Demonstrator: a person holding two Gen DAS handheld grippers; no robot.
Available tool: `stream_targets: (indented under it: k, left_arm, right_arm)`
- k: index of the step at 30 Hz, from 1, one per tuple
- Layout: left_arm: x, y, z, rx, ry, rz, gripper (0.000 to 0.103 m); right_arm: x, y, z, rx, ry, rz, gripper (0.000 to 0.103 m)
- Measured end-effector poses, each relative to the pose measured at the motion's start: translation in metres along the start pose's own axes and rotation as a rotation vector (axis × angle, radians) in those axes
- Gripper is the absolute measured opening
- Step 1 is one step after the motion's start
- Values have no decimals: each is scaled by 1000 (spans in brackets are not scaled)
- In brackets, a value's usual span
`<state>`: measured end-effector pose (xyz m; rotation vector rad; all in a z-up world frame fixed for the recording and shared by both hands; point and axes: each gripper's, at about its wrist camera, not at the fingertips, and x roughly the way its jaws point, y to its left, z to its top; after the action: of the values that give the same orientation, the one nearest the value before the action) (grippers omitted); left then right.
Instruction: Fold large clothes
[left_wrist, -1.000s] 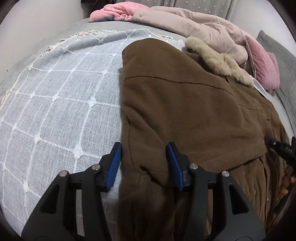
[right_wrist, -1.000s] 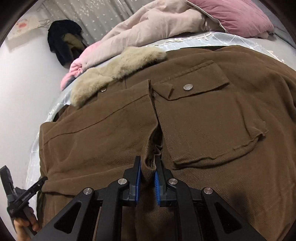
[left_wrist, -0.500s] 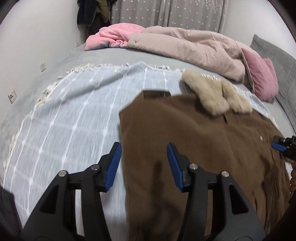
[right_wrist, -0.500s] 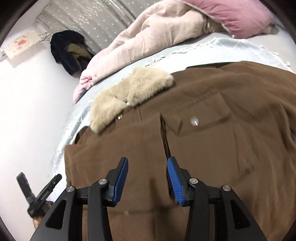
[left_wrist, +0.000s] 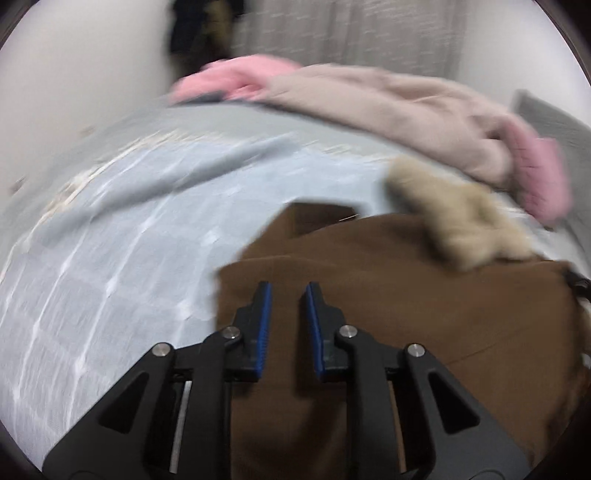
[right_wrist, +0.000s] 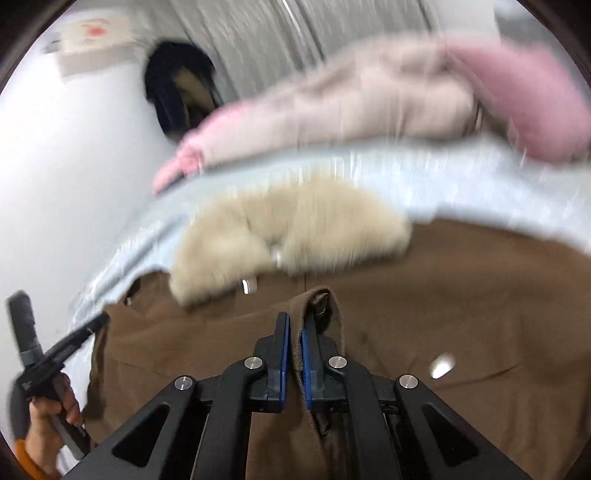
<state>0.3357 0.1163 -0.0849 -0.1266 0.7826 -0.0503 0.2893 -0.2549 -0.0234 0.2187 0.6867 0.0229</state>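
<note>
A brown coat (left_wrist: 424, 332) with a beige fur collar (left_wrist: 461, 225) lies on the pale checked bed cover (left_wrist: 110, 258). My left gripper (left_wrist: 288, 291) sits over the coat's left edge, its jaws closing narrowly with brown cloth between them. In the right wrist view that edge of the coat (right_wrist: 461, 295) hangs lifted beside the left gripper, which a hand (right_wrist: 44, 435) holds. My right gripper (right_wrist: 293, 332) is shut on a raised fold of the coat's front just below the fur collar (right_wrist: 288, 236). Both views are blurred by motion.
A pink-beige quilt (left_wrist: 388, 103) and a pink pillow (left_wrist: 535, 173) are heaped along the far side of the bed. Dark clothes (right_wrist: 177, 85) hang by the curtain on the white wall. The bed cover stretches out left of the coat.
Both grippers drew back and rose. The right one let go of the coat's front, opened, then shut on a fold nearer the collar. The left jaws narrowed onto the coat's left edge.
</note>
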Motion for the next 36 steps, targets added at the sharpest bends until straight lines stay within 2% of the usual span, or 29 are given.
stream_targets:
  k: [1,3,6,7,8,10,11,12,14,16,18,21,22,23,25,27,28,30,32,36]
  left_arm:
    - [8,2,-4,-23,27,-4,22]
    - [8,0,-2,-18,30,10,22]
    - [5,-8,0,23,31,46,22]
    - [3,-8,1,23,35,45,23]
    - [-2,-7,3,15,47,42,27]
    - [-18,-3,3,-23,62,12,43]
    - [-29,-1,1,-44,55,-23,55]
    - [-40,-2,-3,-49,46,-58,58]
    - [-54,-12,-12,-20,39,-89,58]
    - [-65,-25,-28,34,42,-113,59]
    - [-67,-32,-45,77,80,-124,63]
    - [-61,-34,-74,131,161,-120,64]
    - [-66,-35,-79,158,148,-111,64]
    - [-75,-37,-82,176,133,-97,65]
    - [-87,-39,-78,165,159,-87,70]
    - [-104,-38,-73,95,173,-121,85]
    - [-114,-36,-72,51,167,-145,89]
    - [-129,-36,-73,6,162,-166,102]
    - [-141,-39,-77,-13,159,-187,102]
    - [-150,-42,-93,-51,167,-275,102]
  right_arm:
    - [13,-5,-4,-17,32,-81,5]
    - [52,-17,-19,18,197,-108,5]
    - [50,-17,-25,37,145,-113,7]
    - [44,-18,-24,59,137,-105,10]
    - [38,-20,-22,85,128,-107,12]
    - [12,-28,-22,143,97,-70,13]
    - [-3,-32,-21,160,71,-36,16]
    - [-16,-31,-22,164,58,-20,22]
    - [-35,-30,-27,172,41,4,30]
    - [-43,-24,-37,156,69,27,33]
    - [-43,-19,-50,127,121,27,33]
    - [-39,-19,-74,89,211,-39,34]
    - [-38,-23,-84,87,253,-77,34]
    - [-43,-28,-88,109,256,-70,35]
    - [-62,-37,-89,168,241,-78,35]
    - [-83,-48,-84,219,210,-90,39]
    - [-95,-55,-83,253,181,-84,42]
    - [-120,-67,-81,322,131,-78,68]
    - [-141,-80,-80,376,80,-90,83]
    - [-174,-110,-86,454,16,-151,85]
